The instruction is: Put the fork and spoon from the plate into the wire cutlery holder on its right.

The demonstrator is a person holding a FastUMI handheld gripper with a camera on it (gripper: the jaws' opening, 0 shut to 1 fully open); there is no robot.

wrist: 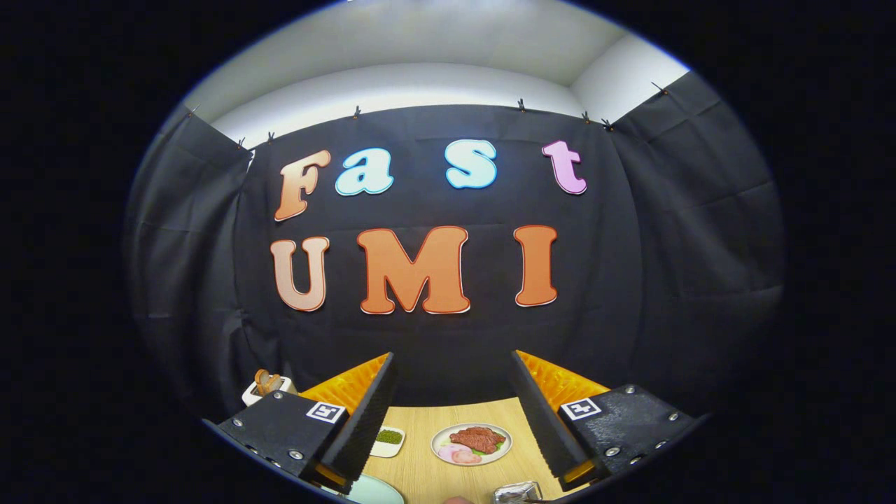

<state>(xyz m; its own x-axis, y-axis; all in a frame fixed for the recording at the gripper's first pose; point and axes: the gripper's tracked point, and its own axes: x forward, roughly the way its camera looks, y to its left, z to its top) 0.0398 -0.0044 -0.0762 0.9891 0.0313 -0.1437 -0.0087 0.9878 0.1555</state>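
**Claw raised and empty; cutlery not yet sighted**

The claw (455,427) stands wide apart, holding nothing, pointed mostly at the booth wall. Between its fingers lies the wooden tabletop (420,462). At the near edge, a pale green plate (374,491) shows only a rim; no fork or spoon can be made out on it. Beside the right finger, a shiny metal object (516,492), possibly the wire holder, is cut off. Beyond sit a plate of meat slices (471,444), a small dish of green beans (387,440) and a white holder with brown items (266,386). Judgement: cutlery is light, stiff, slippery; grip mid-handle.
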